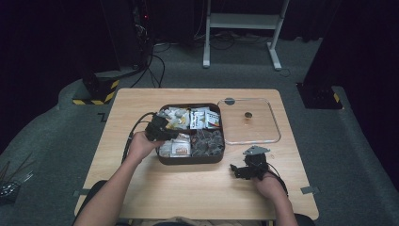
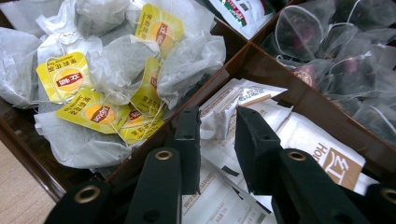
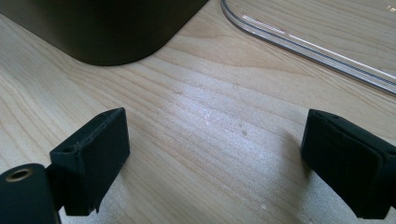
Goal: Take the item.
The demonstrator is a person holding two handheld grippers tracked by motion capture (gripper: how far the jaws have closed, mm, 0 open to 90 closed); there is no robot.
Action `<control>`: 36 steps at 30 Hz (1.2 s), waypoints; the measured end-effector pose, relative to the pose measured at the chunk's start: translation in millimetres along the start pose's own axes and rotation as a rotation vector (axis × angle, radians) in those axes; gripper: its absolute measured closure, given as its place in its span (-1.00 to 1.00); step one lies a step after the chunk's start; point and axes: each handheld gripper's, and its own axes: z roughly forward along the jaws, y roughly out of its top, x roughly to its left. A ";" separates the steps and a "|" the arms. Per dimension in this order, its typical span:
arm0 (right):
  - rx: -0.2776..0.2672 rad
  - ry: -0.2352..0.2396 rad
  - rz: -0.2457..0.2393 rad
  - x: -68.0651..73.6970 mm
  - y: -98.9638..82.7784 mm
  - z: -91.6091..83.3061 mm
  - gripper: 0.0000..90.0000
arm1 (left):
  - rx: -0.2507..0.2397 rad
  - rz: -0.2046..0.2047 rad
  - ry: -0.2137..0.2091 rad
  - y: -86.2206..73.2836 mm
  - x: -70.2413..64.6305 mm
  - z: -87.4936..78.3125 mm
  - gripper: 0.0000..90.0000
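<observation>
A dark brown box (image 1: 190,160) with several compartments sits mid-table. My left gripper (image 1: 165,133) reaches into its near-left compartment. In the left gripper view the jaws (image 2: 218,116) stand a narrow gap apart, and the crumpled top edge of a white sachet (image 2: 219,112) lies between the tips; I see no pad pressing on it. More white sachets (image 2: 322,149) lie beneath. Paper tea bags with yellow tags (image 2: 93,112) fill the compartment to the left. My right gripper (image 1: 245,165) rests on the table right of the box, its jaws (image 3: 215,135) wide open over bare wood.
Clear mesh tea bags (image 2: 327,37) fill another compartment, and printed packets (image 1: 204,118) the far one. A clear lid (image 1: 273,136) lies flat to the right of the box, its rim (image 3: 303,46) just beyond my right gripper. The box's corner (image 3: 107,28) is close by.
</observation>
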 end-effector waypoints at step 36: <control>0.000 0.001 -0.001 1.2 -1.8 -1.7 -0.82 | -0.025 -0.015 -0.019 0.9 3.1 -11.4 0.93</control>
